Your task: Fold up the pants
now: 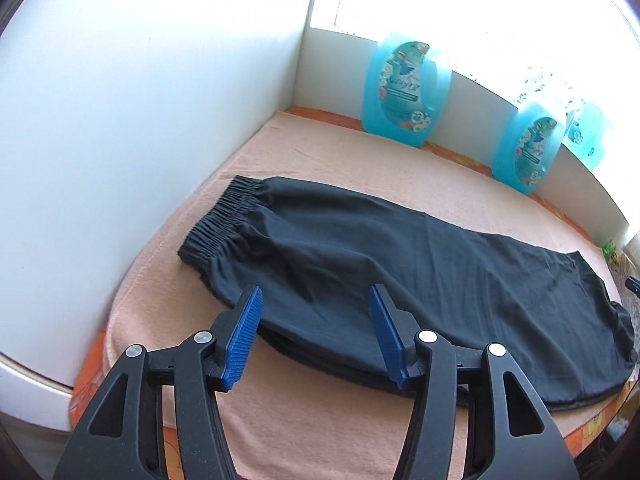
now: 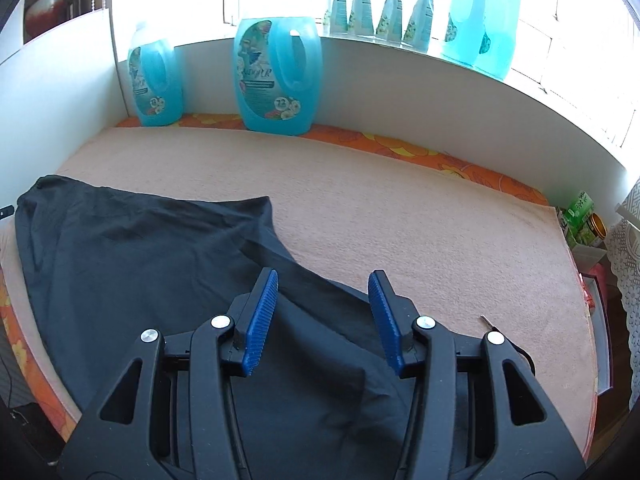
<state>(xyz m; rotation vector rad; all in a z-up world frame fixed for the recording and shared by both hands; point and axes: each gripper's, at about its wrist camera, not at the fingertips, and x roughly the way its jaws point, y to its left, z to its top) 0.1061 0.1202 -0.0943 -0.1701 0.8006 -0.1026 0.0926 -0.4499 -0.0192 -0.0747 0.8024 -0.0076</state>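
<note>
Black pants (image 1: 400, 260), folded lengthwise, lie flat on a peach towel (image 1: 320, 152). Their gathered elastic waistband (image 1: 216, 220) is at the left end in the left wrist view. My left gripper (image 1: 316, 304) hovers over the near edge of the pants close to the waistband, jaws open, blue pads touching nothing. In the right wrist view the pants (image 2: 140, 260) spread from the left under my right gripper (image 2: 324, 292). It stands open above the leg end, and the fabric lies below the pads, not pinched.
Blue detergent bottles (image 2: 276, 76) (image 2: 154, 84) (image 1: 404, 88) stand along the back wall on an orange patterned cloth (image 2: 400, 146). A white wall (image 1: 160, 120) closes the left side. Pouches (image 2: 380, 8) line the window sill. Green boxes (image 2: 578, 212) sit past the towel's right edge.
</note>
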